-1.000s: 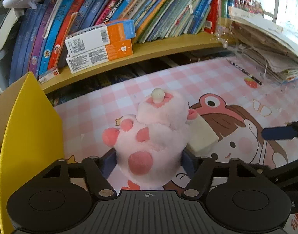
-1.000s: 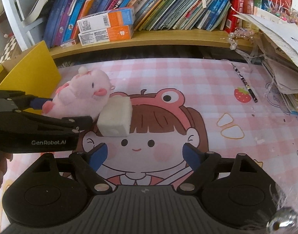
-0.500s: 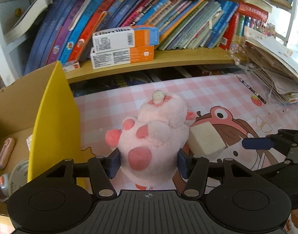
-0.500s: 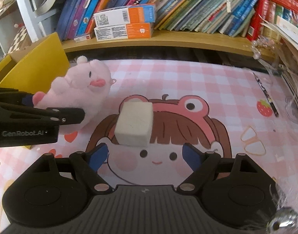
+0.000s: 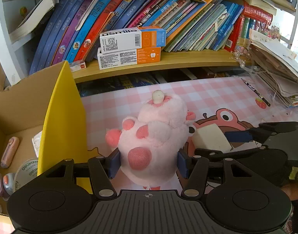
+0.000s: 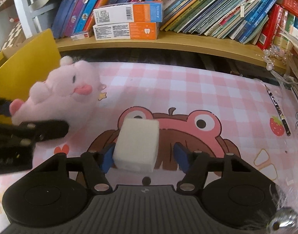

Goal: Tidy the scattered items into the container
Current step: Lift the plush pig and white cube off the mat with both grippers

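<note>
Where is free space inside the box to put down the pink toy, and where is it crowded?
Inside the cardboard box, the floor near the yellow flap and back wall looks bare. The near left corner is crowded: a pink case, a round tin and a small gadget.

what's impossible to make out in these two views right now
- Left wrist view: most of the cardboard box interior, hidden by its yellow flap.
- Left wrist view: underside of the fluffy pink plush toy, hidden by the left gripper.
- Right wrist view: whether the right gripper pinches the white foam block.
</note>
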Demonstrator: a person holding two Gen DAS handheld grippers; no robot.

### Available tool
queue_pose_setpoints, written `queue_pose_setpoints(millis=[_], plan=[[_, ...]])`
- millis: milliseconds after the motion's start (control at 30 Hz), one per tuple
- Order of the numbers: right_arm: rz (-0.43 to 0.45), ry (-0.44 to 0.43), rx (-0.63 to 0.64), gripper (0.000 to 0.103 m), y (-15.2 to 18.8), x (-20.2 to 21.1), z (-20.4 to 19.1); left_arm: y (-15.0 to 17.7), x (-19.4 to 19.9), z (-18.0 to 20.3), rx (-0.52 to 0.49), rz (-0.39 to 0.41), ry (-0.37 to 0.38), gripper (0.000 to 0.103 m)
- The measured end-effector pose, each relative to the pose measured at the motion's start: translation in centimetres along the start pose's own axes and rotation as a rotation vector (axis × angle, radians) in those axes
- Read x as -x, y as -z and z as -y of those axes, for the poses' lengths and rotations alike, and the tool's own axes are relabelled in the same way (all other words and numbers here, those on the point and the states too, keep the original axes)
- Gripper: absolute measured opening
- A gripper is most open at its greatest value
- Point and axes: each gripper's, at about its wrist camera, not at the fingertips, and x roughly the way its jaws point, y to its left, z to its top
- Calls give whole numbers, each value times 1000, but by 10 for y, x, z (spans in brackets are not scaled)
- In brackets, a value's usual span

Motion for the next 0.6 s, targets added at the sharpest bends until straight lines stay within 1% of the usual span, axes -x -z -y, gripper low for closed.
queue_pose_setpoints(millis=[100, 167, 367, 600], plan=[[3, -8, 10, 54, -1, -1, -1, 0, 0, 0, -2, -1, -1, 57], [4, -24, 18, 44, -1, -1, -3, 0, 0, 0, -3, -2, -1, 57], [9, -34, 18, 38, 2, 9, -3, -1, 8, 2, -1, 11, 10, 57], [14, -43, -4, 38, 8, 31, -3, 2, 23, 6, 10, 24, 34, 57]])
